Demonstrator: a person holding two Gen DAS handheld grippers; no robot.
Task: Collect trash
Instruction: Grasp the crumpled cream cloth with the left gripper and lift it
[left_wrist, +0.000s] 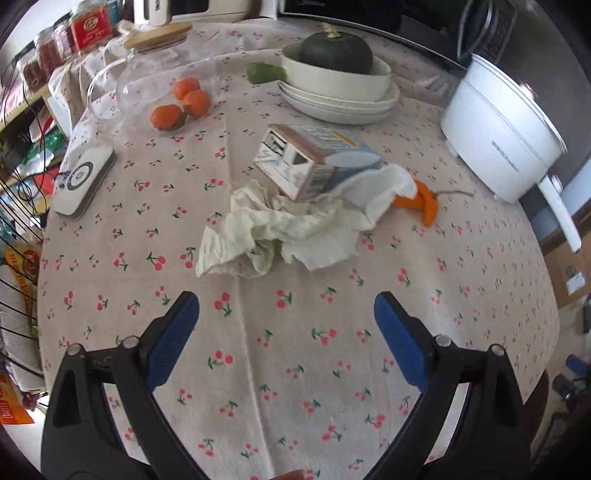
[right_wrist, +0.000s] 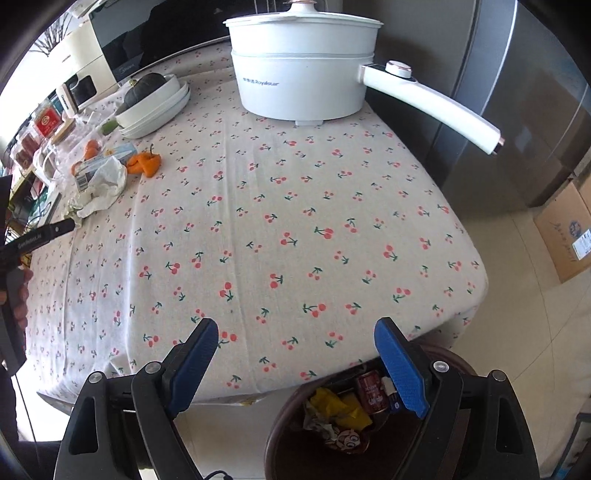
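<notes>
White crumpled tissues (left_wrist: 280, 229) lie mid-table on the cherry-print tablecloth (left_wrist: 295, 350), a small carton (left_wrist: 314, 162) tipped on its side atop them, long axis running left-near to right-far. Orange peel (left_wrist: 421, 205) lies just right. Left gripper (left_wrist: 286, 321) hangs open and empty before them; right gripper (right_wrist: 295, 350), also open, hangs above the trash bin (right_wrist: 291, 435).

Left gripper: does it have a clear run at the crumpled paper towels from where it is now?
Probably yes. The left gripper is open and empty, only bare tablecloth lies between it and the crumpled paper towels. The carton rests on their far edge, not on the approach.
</notes>
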